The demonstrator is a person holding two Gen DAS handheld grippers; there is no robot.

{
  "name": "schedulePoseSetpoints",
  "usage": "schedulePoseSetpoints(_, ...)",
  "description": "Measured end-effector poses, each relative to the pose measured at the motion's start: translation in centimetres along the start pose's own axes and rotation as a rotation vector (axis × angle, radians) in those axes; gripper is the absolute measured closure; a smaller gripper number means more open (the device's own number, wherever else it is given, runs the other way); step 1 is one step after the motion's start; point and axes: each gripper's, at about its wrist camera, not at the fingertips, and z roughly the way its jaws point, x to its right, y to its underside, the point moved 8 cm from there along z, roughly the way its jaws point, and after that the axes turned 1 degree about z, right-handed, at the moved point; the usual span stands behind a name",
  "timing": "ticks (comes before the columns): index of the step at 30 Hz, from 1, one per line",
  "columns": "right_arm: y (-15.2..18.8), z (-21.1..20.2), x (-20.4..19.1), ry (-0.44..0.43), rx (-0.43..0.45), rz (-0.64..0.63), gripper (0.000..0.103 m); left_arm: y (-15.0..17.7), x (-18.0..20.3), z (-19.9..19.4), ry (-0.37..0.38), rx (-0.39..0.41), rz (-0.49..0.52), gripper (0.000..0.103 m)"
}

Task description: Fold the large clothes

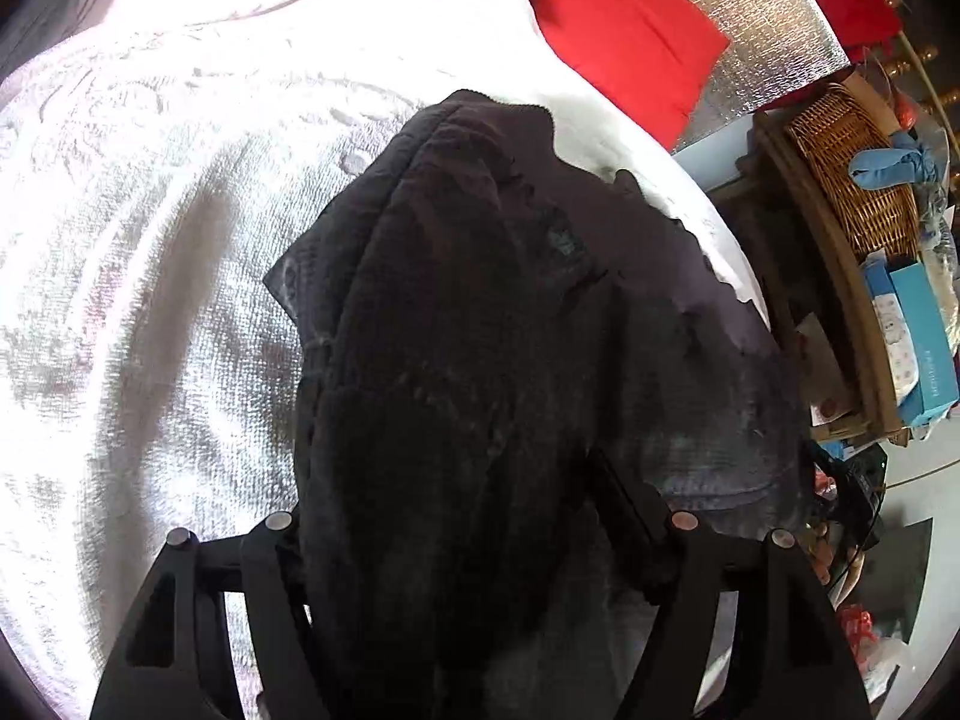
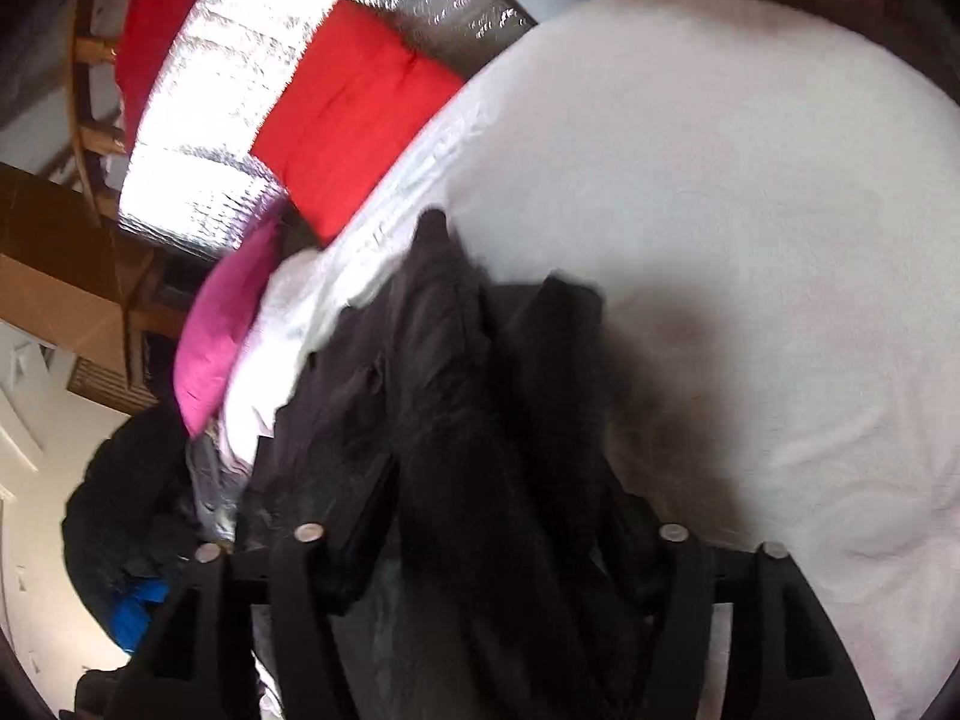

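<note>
Strong light floods the white bedspread in the left wrist view, blowing its far part out to bare glare, while the dark garment stays nearly black with little detail. A soft shadow lies left of it. The silver foil panel glints hard. The right wrist view is dimmer and smeared by motion blur, the garment's edges soft. Both pictures bend strongly at the rim and fade into black corners.

white bed; dark garment on it
</note>
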Motion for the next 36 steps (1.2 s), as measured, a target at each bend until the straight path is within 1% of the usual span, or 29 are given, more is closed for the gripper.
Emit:
schedulePoseSetpoints(1,-0.1,-1.0,0.3,0.000,0.017,-0.010,0.023,0.0,0.0,-0.3,0.007,0.002,0.002,0.030)
schedulePoseSetpoints(2,-0.2,-2.2,0.8,0.013,0.044,-0.014,0.022,0.0,-0.2,-0.6,0.009,0.002,-0.003,0.029)
schedulePoseSetpoints(3,-0.4,-3.1,1.4,0.026,0.063,-0.016,0.020,0.0,-0.7,-0.7,0.007,0.003,-0.021,0.029)
schedulePoseSetpoints(4,-0.5,-4.1,2.2,0.049,0.078,-0.018,0.015,-0.1,-1.1,-0.7,0.006,0.004,-0.041,0.028)
schedulePoseSetpoints(5,-0.5,-4.9,3.3,0.072,0.079,-0.014,0.014,-0.1,-1.4,-0.6,0.015,0.002,-0.059,0.028)
schedulePoseSetpoints(6,-0.5,-5.2,4.0,0.072,0.072,-0.006,0.014,-0.1,-1.5,-0.3,0.036,-0.003,-0.076,0.028)
schedulePoseSetpoints(7,-0.4,-5.1,4.7,0.048,0.050,0.015,0.014,0.0,-1.5,0.1,0.051,-0.009,-0.081,0.028)
schedulePoseSetpoints(9,0.2,-3.8,5.6,-0.015,-0.028,0.075,0.014,0.1,-0.7,0.4,0.046,-0.004,-0.051,0.028)
schedulePoseSetpoints(11,1.0,-1.6,5.2,-0.097,-0.102,0.113,0.014,0.4,0.3,0.9,0.081,-0.013,-0.035,0.027)
schedulePoseSetpoints(12,1.5,-0.4,4.6,-0.130,-0.139,0.122,0.014,0.4,0.5,1.1,0.075,-0.008,-0.031,0.027)
schedulePoseSetpoints(13,2.0,0.7,4.2,-0.137,-0.166,0.121,0.014,0.5,0.6,1.4,0.072,-0.008,-0.030,0.027)
schedulePoseSetpoints(14,2.2,1.7,3.6,-0.126,-0.177,0.100,0.014,0.4,0.7,1.6,0.084,-0.004,-0.036,0.028)
schedulePoseSetpoints(16,2.7,3.0,2.2,-0.100,-0.172,0.031,0.013,0.4,0.8,1.9,0.111,0.007,-0.060,0.028)
schedulePoseSetpoints(17,3.1,3.9,1.2,-0.112,-0.186,-0.002,0.013,0.4,0.8,1.9,0.117,0.012,-0.067,0.030)
schedulePoseSetpoints(18,3.5,4.7,0.4,-0.127,-0.196,-0.010,0.013,0.4,0.2,1.7,0.117,0.015,-0.068,0.039)
schedulePoseSetpoints(19,3.7,4.9,-0.1,-0.098,-0.180,-0.030,0.014,0.5,0.0,1.6,0.106,0.019,-0.069,0.043)
schedulePoseSetpoints(20,3.7,5.0,-0.6,-0.074,-0.165,-0.055,0.026,0.6,-0.1,1.4,0.108,0.025,-0.074,0.049)
schedulePoseSetpoints(21,3.6,4.8,-1.2,-0.104,-0.157,-0.053,0.035,0.7,-0.2,1.1,0.114,0.032,-0.080,0.055)
schedulePoseSetpoints(22,3.6,4.6,-1.3,-0.112,-0.151,-0.042,0.051,0.8,-0.3,0.7,0.119,0.039,-0.083,0.058)
schedulePoseSetpoints(23,3.4,4.3,-1.1,-0.099,-0.138,-0.033,0.058,0.5,-0.4,0.3,0.124,0.047,-0.083,0.063)
schedulePoseSetpoints(24,3.4,4.1,-1.1,-0.095,-0.133,-0.028,0.061,0.5,-0.1,0.1,0.126,0.057,-0.076,0.067)
schedulePoseSetpoints(25,3.4,3.8,-1.4,-0.087,-0.125,-0.036,0.064,0.6,0.2,-0.2,0.120,0.066,-0.063,0.068)
schedulePoseSetpoints(28,3.8,2.5,-2.7,-0.047,-0.095,-0.109,0.068,1.1,0.6,-1.1,0.098,0.082,-0.043,0.070)
schedulePoseSetpoints(31,4.0,1.4,-3.3,-0.028,-0.084,-0.141,0.068,1.8,1.3,-1.6,0.098,0.079,-0.052,0.071)
schedulePoseSetpoints(36,5.3,0.0,-2.5,-0.026,-0.098,-0.116,0.068,4.6,1.9,-2.8,0.095,0.066,-0.055,0.071)
